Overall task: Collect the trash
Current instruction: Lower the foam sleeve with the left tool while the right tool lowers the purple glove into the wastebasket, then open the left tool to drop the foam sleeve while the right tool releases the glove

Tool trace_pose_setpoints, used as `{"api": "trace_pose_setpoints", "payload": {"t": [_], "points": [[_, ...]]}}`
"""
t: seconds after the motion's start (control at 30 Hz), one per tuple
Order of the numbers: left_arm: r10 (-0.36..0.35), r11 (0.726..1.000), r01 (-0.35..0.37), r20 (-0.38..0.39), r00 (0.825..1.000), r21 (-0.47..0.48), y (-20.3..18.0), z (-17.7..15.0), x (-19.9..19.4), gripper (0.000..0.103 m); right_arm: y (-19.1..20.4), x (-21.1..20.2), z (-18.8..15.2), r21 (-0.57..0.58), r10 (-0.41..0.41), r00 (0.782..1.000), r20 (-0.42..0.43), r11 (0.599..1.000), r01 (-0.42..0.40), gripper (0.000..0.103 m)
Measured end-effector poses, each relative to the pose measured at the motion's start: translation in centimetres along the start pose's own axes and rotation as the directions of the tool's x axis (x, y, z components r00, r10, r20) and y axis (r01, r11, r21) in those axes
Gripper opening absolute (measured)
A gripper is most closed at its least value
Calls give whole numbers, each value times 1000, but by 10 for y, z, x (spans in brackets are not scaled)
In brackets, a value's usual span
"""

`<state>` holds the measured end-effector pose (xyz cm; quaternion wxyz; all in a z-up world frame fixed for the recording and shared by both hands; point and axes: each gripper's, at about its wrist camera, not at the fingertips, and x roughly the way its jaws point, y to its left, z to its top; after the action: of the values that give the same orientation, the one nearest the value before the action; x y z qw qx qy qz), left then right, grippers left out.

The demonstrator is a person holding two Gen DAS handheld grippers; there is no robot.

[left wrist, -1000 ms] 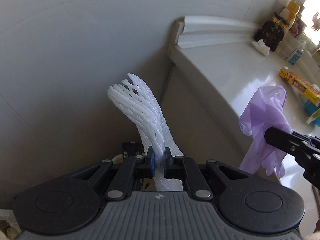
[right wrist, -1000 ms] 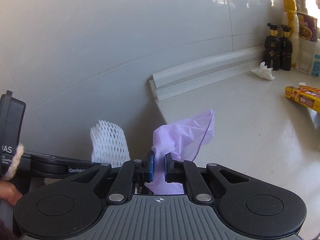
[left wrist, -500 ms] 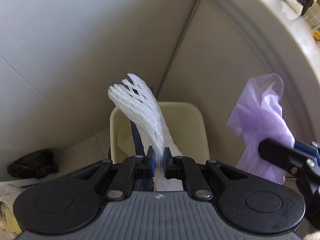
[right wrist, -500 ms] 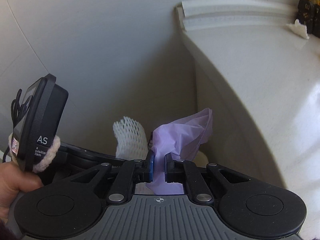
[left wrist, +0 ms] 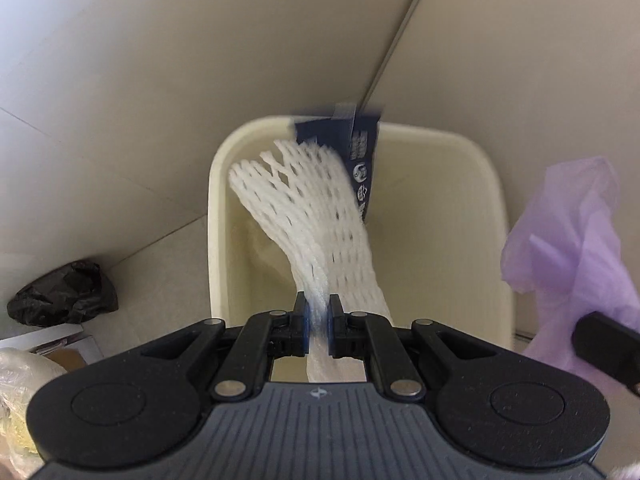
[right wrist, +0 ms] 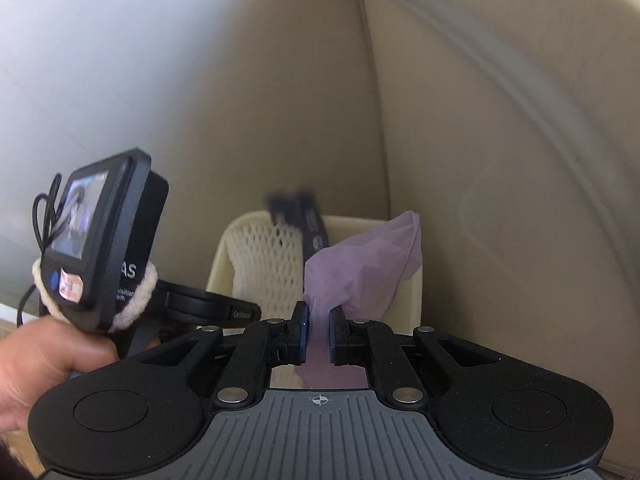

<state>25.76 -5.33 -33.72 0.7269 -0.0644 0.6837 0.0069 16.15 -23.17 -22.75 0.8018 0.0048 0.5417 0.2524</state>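
White foam netting point(left wrist: 316, 232) is hanging over the open cream bin point(left wrist: 496, 208), clamped between the pads of the left gripper point(left wrist: 318, 320), whose jaws are pressing together on its gathered end. A dark blue package point(left wrist: 360, 156) is leaning inside the bin at its 12 o'clock rim. At 3 o'clock of the netting, a purple glove point(right wrist: 360, 272) is sitting pinched in the right gripper point(right wrist: 318, 330), jaws closed on it. A crumpled black bag point(left wrist: 64, 296) is lying on the floor at 9 o'clock of the bin.
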Motion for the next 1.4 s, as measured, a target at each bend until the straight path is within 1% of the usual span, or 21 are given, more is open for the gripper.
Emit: {"api": "trace_pose_setpoints", "payload": {"t": [0.13,0.2,0.23,0.33,0.53,0.63,0.7,0.77,0.83,0.87,0.9,0.93,0.97,1.0,1.03,1.1,1.13,1.2,1.33,1.4], "points": [[39,999,-38,-23,999,35,-1,-5,18,7,-6,28,8,14,9,999,-46,1000,-8,11],[58,997,-56,-32,998,49,-3,-5,27,7,-11,41,9,17,15,997,-69,1000,-14,11],[63,997,-62,-35,997,51,-4,-5,30,7,-11,52,18,17,17,996,-86,1000,-15,11],[78,995,-75,-45,996,61,-4,-3,39,7,-12,69,21,10,15,993,-120,1000,-14,11],[109,990,-103,-59,992,101,-12,0,48,9,-10,92,22,-4,-7,986,-168,1000,6,11],[118,986,-111,-55,991,122,-17,-1,47,12,-12,102,15,-8,-10,983,-183,1000,9,12],[129,983,-122,-50,990,137,-22,0,47,16,-12,108,17,-8,-11,982,-188,1000,10,17],[137,981,-129,-50,989,144,-26,0,48,17,-12,113,11,-7,-19,982,-187,1000,18,17],[132,981,-122,-57,990,149,-26,4,47,22,-13,119,8,-4,-22,982,-189,1000,22,17],[126,982,-116,-60,990,151,-27,4,47,27,-13,119,7,-3,-25,981,-192,1000,25,18],[119,982,-108,-62,991,155,-28,3,47,33,-14,119,5,-3,-28,980,-195,1000,28,21],[112,982,-101,-62,992,159,-30,3,46,36,-14,120,4,-3,-27,980,-198,1000,27,27],[104,982,-92,-62,993,166,-32,2,45,42,-14,123,3,-3,-26,979,-204,1000,26,33],[95,981,-83,-61,994,173,-33,1,44,49,-14,123,2,-5,-27,978,-206,1000,26,35],[89,981,-78,-57,994,179,-35,0,42,52,-15,124,1,-8,-27,978,-206,1000,26,37],[103,978,-93,-45,994,189,-38,-2,37,60,-15,121,0,-18,-33,979,-202,999,30,39],[106,977,-96,-41,994,191,-39,-2,34,62,-16,120,-1,-23,-38,979,-199,999,34,39],[97,979,-89,-36,995,185,-36,1,31,69,-18,116,-1,-21,-41,980,-193,999,38,40],[79,984,-74,-22,997,161,-32,4,15,72,-21,108,-2,-9,-39,983,-178,999,38,44],[67,986,-63,-19,998,154,-29,7,7,73,-21,102,-2,-9,-41,985,-169,999,40,44]]}}
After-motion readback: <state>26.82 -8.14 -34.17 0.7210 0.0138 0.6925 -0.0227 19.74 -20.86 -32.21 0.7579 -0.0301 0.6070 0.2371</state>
